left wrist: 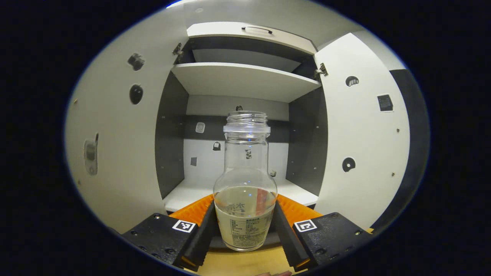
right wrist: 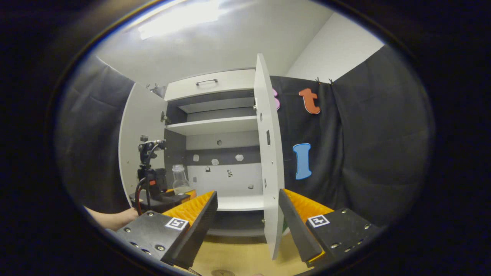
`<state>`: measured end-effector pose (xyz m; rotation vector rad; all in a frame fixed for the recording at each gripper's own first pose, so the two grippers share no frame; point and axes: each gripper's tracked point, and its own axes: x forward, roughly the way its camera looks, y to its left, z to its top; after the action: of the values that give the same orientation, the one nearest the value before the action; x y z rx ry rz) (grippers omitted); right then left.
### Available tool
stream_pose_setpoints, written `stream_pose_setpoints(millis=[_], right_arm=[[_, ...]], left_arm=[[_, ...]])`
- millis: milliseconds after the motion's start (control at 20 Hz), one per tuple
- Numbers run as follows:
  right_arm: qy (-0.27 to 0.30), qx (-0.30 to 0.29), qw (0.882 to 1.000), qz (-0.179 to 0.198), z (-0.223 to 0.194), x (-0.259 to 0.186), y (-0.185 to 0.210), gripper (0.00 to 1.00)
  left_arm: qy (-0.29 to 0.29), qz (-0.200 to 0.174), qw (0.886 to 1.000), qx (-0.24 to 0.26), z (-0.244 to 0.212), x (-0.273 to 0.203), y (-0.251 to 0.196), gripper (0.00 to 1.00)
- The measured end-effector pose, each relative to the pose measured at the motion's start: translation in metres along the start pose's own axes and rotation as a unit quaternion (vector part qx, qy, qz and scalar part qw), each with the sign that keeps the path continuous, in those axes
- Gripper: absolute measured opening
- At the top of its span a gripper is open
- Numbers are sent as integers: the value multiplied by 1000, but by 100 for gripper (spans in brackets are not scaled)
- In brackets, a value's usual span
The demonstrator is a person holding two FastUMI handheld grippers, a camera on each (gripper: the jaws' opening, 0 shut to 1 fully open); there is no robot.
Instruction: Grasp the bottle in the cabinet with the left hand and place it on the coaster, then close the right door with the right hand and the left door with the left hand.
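A clear glass bottle (left wrist: 244, 191) with no cap and pale liquid in its lower half stands upright between the fingers of my left gripper (left wrist: 244, 201), which is shut on its body. It is held just in front of the cabinet's lower shelf (left wrist: 184, 195), above the wooden table (left wrist: 245, 262). Both cabinet doors stand open: the left door (left wrist: 119, 153) and the right door (left wrist: 360, 134). In the right gripper view, my right gripper (right wrist: 248, 192) is open and holds nothing, with the right door (right wrist: 268, 161) edge-on ahead of it. The bottle (right wrist: 180, 178) and left gripper (right wrist: 153, 184) show at the left.
An upper shelf (left wrist: 241, 78) and a drawer with a handle (left wrist: 257, 30) sit above. Black cloth wall (right wrist: 364, 153) hangs to the right of the cabinet. A person's hand (right wrist: 115, 218) holds the left gripper. Wooden table (right wrist: 238, 253) lies below the right gripper.
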<state>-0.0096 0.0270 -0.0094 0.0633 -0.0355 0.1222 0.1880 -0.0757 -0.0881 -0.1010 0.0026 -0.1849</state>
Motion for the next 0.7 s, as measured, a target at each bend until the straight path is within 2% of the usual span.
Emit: stream_pose_setpoints(millis=[50, 100, 150, 200, 300, 400, 650, 700], right_arm=[[4, 8, 1000, 0, -2, -5, 0, 97], [6, 14, 1000, 3, -3, -9, 2, 93], [6, 18, 1000, 3, -3, -13, 2, 97], [9, 22, 1000, 3, -4, -15, 3, 97], [11, 24, 1000, 1, -5, -17, 2, 100], [6, 22, 1000, -9, -4, -17, -6, 97], [-14, 29, 999, -9, 3, -20, -28, 97], [-19, 33, 999, -19, 6, -19, -37, 100]], left_arm=[[-2, -4, 1000, -12, -13, -12, -5, 78], [-7, -14, 1000, -20, -26, -25, -12, 78], [-16, -17, 999, -24, -38, -36, -15, 79], [-21, -22, 999, -23, -53, -46, -19, 79], [5, -40, 999, 4, -98, -67, -30, 79], [19, -71, 997, 22, -136, -86, -47, 80], [55, -156, 986, 19, -227, -130, -89, 79], [59, -170, 984, 11, -241, -136, -96, 80]])
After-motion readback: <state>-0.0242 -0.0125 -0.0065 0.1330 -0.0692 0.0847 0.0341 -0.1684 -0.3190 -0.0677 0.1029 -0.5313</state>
